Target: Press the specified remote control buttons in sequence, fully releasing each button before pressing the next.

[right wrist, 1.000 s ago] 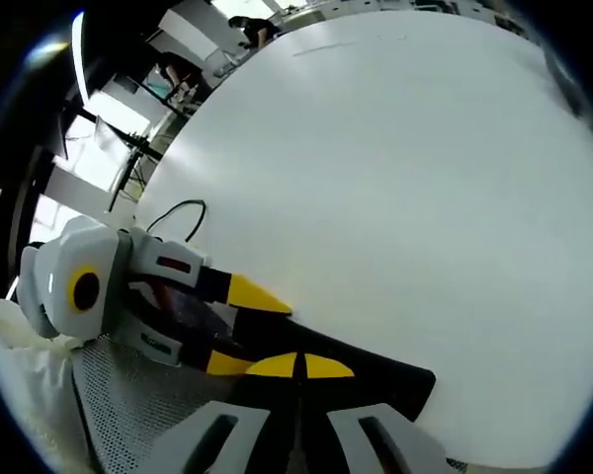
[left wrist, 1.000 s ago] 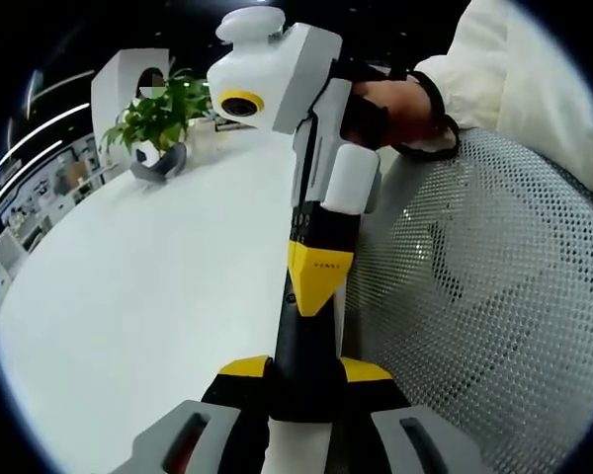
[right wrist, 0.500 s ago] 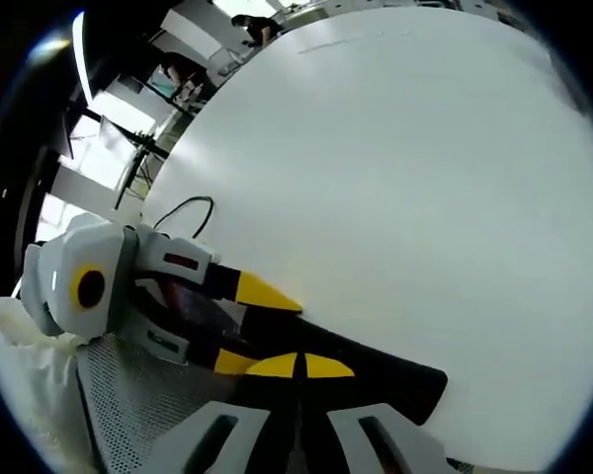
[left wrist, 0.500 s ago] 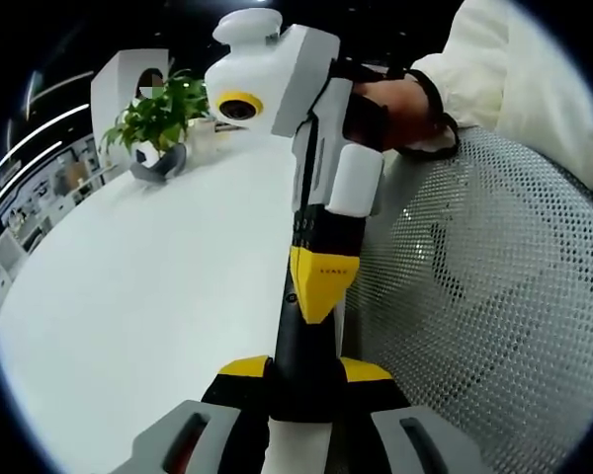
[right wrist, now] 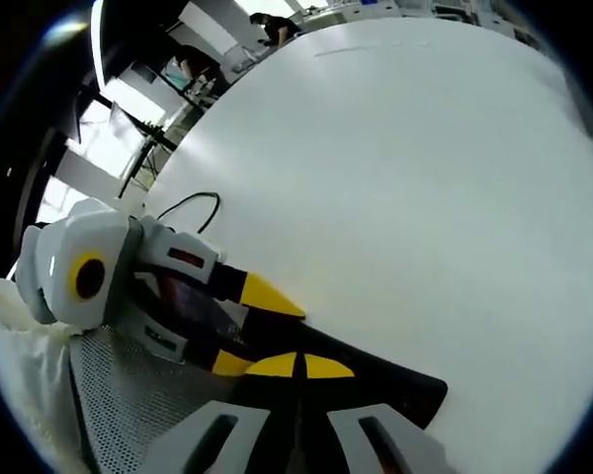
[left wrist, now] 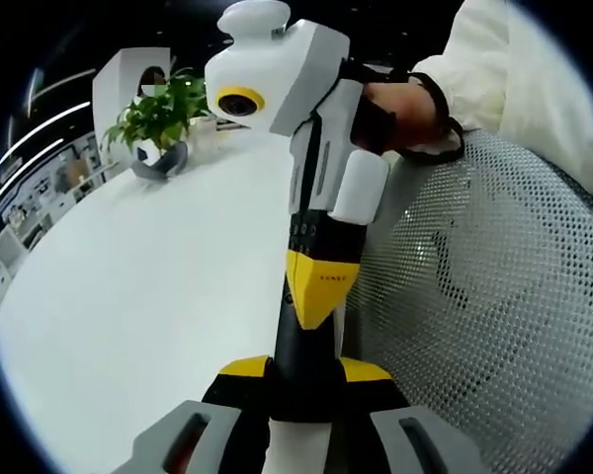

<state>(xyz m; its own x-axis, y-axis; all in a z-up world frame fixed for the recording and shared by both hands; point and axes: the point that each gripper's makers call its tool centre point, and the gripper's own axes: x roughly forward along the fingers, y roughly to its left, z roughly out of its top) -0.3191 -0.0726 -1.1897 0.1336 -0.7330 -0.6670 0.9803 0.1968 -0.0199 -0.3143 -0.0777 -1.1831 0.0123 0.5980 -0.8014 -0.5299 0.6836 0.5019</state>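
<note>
Left gripper view: potted plant [left wrist: 158,123] beyond remote [left wrist: 301,360].

Left gripper [left wrist: 301,370]: jaws clamped on a black remote [left wrist: 298,346], yellow fingers [left wrist: 245,367] either side of it at the near end. Right gripper [left wrist: 316,296] comes in from the far side, yellow fingers closed together, tip touching the remote's top face. A hand [left wrist: 400,104] grips its handle, white sleeve [left wrist: 519,74] behind. In the right gripper view, the left gripper [right wrist: 239,326] reaches in from the left, holding the remote.
</note>
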